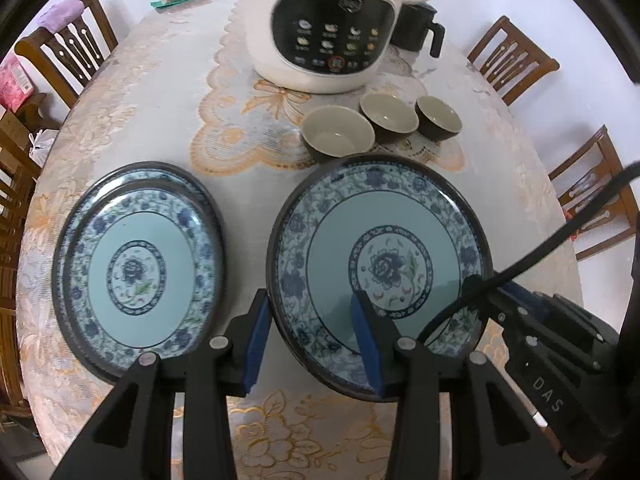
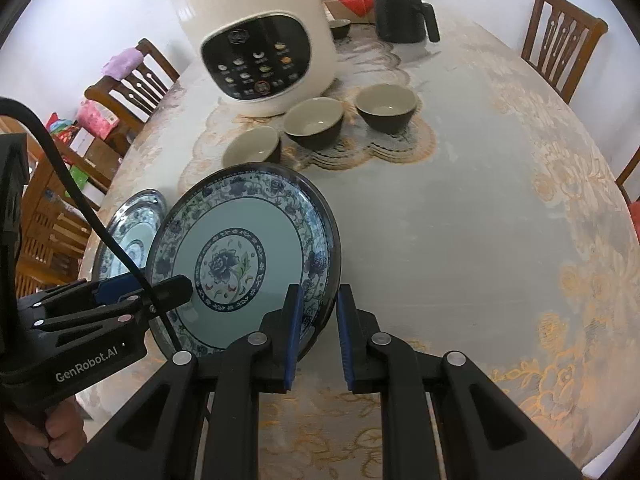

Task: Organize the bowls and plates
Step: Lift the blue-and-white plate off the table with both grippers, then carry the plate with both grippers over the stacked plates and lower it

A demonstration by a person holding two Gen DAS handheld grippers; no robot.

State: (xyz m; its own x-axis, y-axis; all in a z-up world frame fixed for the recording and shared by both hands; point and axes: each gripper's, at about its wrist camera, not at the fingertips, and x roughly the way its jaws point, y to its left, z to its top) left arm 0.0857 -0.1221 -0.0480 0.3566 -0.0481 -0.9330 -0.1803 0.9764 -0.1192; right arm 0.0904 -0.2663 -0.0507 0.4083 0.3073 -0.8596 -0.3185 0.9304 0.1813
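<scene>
one plate held off the table by both tongs

nearest in both views are the tongs themselves. the right tongs [image 2: 316,332] are clamped on the near right rim of the plate [image 2: 244,256], one blue pad inside the rim and one outside, the gap between them narrow. the left tongs [image 1: 314,344] straddle the plate's opposite rim, one pad over the painted face and one outside the edge; the jaws stand partly apart, and from the left view the pads seem to sit against the rim, so i judge it a grip, though a looser one than the right.

the plate is tilted, its far edge raised, and appears to be clear of the table [image 2: 460,220]. it looks like glazed ceramic: stiff, fairly heavy for its thinness, slick on the face and likely to chip or break if dropped. the rim is the only sensible hold, and two holds on opposite sides should keep it from swinging.

just to the left lies the stack [image 1: 136,268] of matching plates flat on the cloth, close to the held plate but apart from it. that seems the likely place to set it.

farther back three bowls [image 1: 340,132] sit in a row, near one another, in front of a cooker [image 1: 324,28], with a dark mug [image 1: 420,24] behind.
</scene>
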